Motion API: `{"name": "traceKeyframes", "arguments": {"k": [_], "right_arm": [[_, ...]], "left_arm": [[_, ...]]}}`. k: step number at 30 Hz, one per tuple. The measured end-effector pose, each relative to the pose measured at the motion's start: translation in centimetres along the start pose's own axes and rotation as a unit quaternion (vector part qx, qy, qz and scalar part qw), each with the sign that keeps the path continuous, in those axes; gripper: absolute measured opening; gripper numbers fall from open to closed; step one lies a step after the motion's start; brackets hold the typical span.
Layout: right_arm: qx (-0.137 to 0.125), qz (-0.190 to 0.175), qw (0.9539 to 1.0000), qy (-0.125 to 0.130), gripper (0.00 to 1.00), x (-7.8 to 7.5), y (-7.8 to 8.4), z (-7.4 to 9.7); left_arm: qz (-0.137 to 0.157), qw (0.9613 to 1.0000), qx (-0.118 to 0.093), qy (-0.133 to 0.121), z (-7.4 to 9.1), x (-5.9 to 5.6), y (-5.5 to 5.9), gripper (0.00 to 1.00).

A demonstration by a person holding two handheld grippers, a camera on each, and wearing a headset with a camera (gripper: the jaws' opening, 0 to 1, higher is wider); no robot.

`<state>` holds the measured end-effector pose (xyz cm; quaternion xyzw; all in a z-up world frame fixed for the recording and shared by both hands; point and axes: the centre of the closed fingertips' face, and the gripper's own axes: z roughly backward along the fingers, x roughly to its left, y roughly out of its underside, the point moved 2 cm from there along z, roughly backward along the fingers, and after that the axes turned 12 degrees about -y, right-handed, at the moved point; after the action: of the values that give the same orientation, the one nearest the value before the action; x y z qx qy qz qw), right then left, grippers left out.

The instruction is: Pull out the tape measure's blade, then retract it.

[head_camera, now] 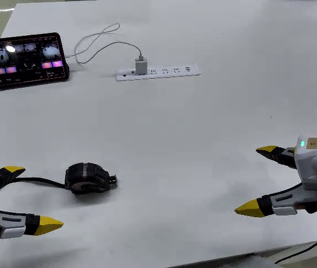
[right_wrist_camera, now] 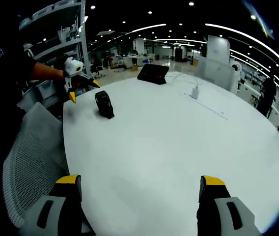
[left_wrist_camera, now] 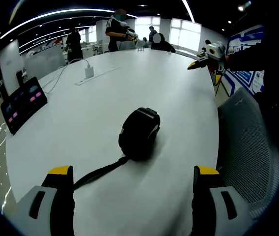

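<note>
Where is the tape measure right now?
In the head view the tape measure lies on the white table at lower left, just ahead of the open left gripper, not gripped. The tablet stands farther back.

Tape measure (head_camera: 89,178) (left_wrist_camera: 139,132) (right_wrist_camera: 104,104): compact black case, rounded, with a grey band showing across its top in the head view. It sits alone on the white table (head_camera: 203,139), toward the near edge on the person's left. It appears upright on its base. Blade wound in (a small dark tab at the case's right end is too small to identify). A black strap (head_camera: 35,181) (left_wrist_camera: 100,172) trails flat from its left end.
</note>
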<state>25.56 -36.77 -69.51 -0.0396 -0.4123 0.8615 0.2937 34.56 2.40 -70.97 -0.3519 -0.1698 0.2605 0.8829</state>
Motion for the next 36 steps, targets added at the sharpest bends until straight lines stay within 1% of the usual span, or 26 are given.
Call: {"name": "traceKeyframes", "arguments": {"k": [2, 3, 4, 5, 6, 7, 8, 12, 13, 15, 17, 19, 20, 21, 23, 25, 26, 28, 32, 35, 36], "right_arm": [[0.002, 0.005, 1.0000, -0.005, 0.99, 0.0, -0.4, -0.3], [0.001, 0.009, 0.9999, -0.008, 0.99, 0.1, -0.7, -0.6], [0.002, 0.012, 0.9999, -0.010, 0.99, 0.1, -0.9, -0.7], [0.002, 0.017, 0.9998, -0.011, 0.99, 0.0, -1.1, -0.8], [0.003, 0.021, 0.9997, -0.014, 0.99, 0.1, -1.5, -1.0], [0.003, 0.024, 0.9996, -0.016, 0.99, 0.1, -1.7, -1.1], [0.003, 0.029, 0.9994, -0.018, 0.99, 0.1, -2.0, -1.3], [0.004, 0.040, 0.9989, -0.023, 0.99, 0.0, -2.8, -1.8], [0.005, 0.044, 0.9987, -0.024, 0.99, -0.1, -3.1, -2.0], [0.005, 0.048, 0.9985, -0.026, 0.99, -0.2, -3.4, -2.2], [0.005, 0.052, 0.9982, -0.030, 0.99, -0.4, -3.7, -2.6], [0.006, 0.057, 0.9978, -0.034, 0.99, -0.5, -3.9, -3.2], [0.007, 0.058, 0.9976, -0.036, 0.99, -0.4, -4.1, -3.4], [0.008, 0.060, 0.9973, -0.041, 0.98, -0.3, -4.3, -3.9], [0.015, 0.068, 0.9963, -0.050, 0.96, -0.5, -4.4, -4.7], [0.019, 0.070, 0.9957, -0.058, 0.96, -0.3, -4.6, -5.4], [0.024, 0.071, 0.9951, -0.064, 0.96, -0.3, -4.7, -5.9], [0.024, 0.083, 0.9937, -0.071, 0.95, -0.1, -5.1, -6.6], [0.030, 0.094, 0.9917, -0.083, 0.94, 0.0, -5.5, -7.7], [0.036, 0.101, 0.9901, -0.090, 0.92, 0.1, -6.0, -8.4], [0.037, 0.106, 0.9896, -0.091, 0.91, 0.1, -6.3, -8.7]], "left_arm": [[-0.013, 0.9999, -0.001, 0.006, -0.3, -0.1, -0.4, 0.99], [-0.018, 0.9997, 0.001, 0.015, -0.6, -0.3, -0.6, 0.99], [-0.021, 0.9996, 0.004, 0.016, -0.7, -0.3, -0.7, 0.99], [-0.032, 0.9993, 0.006, 0.016, -0.9, -0.3, -0.8, 0.99], [-0.044, 0.9988, 0.011, 0.020, -1.1, -0.3, -0.8, 0.99], [-0.048, 0.9985, 0.014, 0.023, -1.3, -0.3, -0.8, 0.99], [-0.052, 0.9982, 0.014, 0.026, -1.5, -0.4, -1.1, 0.99], [-0.078, 0.9961, 0.020, 0.038, -2.0, -0.4, -1.4, 0.99], [-0.086, 0.9952, 0.027, 0.038, -2.3, -0.3, -1.5, 0.98], [-0.091, 0.9941, 0.037, 0.047, -2.4, -0.3, -1.4, 0.95], [-0.113, 0.9919, 0.031, 0.049, -2.7, -0.3, -1.9, 0.93], [-0.118, 0.9909, 0.033, 0.056, -2.9, -0.5, -2.3, 0.92], [-0.126, 0.9900, 0.031, 0.056, -3.0, -0.5, -2.5, 0.92], [-0.135, 0.9885, 0.030, 0.063, -3.2, -0.7, -2.8, 0.92], [-0.139, 0.9873, 0.033, 0.070, -3.5, -0.9, -3.1, 0.89], [-0.150, 0.9855, 0.034, 0.072, -3.8, -1.0, -3.2, 0.88], [-0.157, 0.9838, 0.041, 0.076, -4.0, -1.0, -3.1, 0.88], [-0.160, 0.9826, 0.046, 0.081, -4.4, -1.2, -3.2, 0.87], [-0.178, 0.9790, 0.047, 0.088, -5.1, -1.6, -3.7, 0.83], [-0.185, 0.9767, 0.048, 0.097, -5.5, -1.9, -4.0, 0.79], [-0.194, 0.9745, 0.051, 0.101, -5.7, -2.0, -4.1, 0.76]]}}
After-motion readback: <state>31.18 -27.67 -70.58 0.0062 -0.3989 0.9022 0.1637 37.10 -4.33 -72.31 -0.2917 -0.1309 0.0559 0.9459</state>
